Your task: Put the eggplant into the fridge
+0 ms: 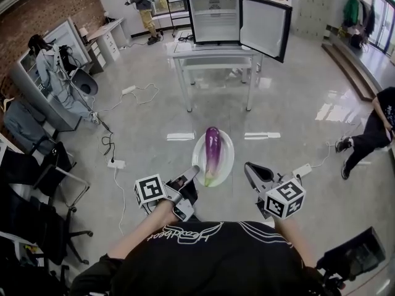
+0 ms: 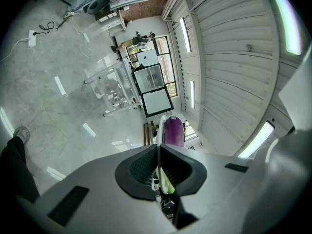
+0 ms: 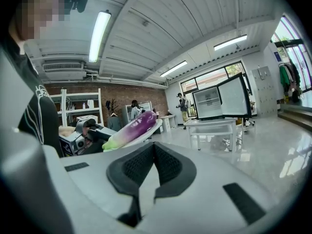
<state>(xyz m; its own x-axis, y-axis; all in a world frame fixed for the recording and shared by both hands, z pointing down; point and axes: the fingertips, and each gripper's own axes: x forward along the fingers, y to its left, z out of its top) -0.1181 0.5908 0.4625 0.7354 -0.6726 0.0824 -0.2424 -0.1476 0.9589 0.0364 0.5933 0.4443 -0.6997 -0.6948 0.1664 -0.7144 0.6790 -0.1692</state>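
Note:
A purple eggplant (image 1: 212, 151) with a green stem end lies on a white plate (image 1: 229, 160) held in the air above the floor. My left gripper (image 1: 192, 172) is shut on the plate's near-left rim. In the left gripper view the thin rim (image 2: 159, 126) runs between the closed pads, with the eggplant (image 2: 173, 131) beyond. My right gripper (image 1: 250, 168) hangs just right of the plate, shut and empty. Its own view shows the eggplant (image 3: 131, 129) and plate (image 3: 154, 126) to the left. The small fridge (image 1: 213, 18) stands open on a table ahead.
The fridge door (image 1: 266, 27) swings out to the right over the white table (image 1: 216, 52). Cables and a power strip (image 1: 116, 163) lie on the floor at the left, by chairs and desks. A person (image 1: 370, 134) crouches at the right; another stands far back.

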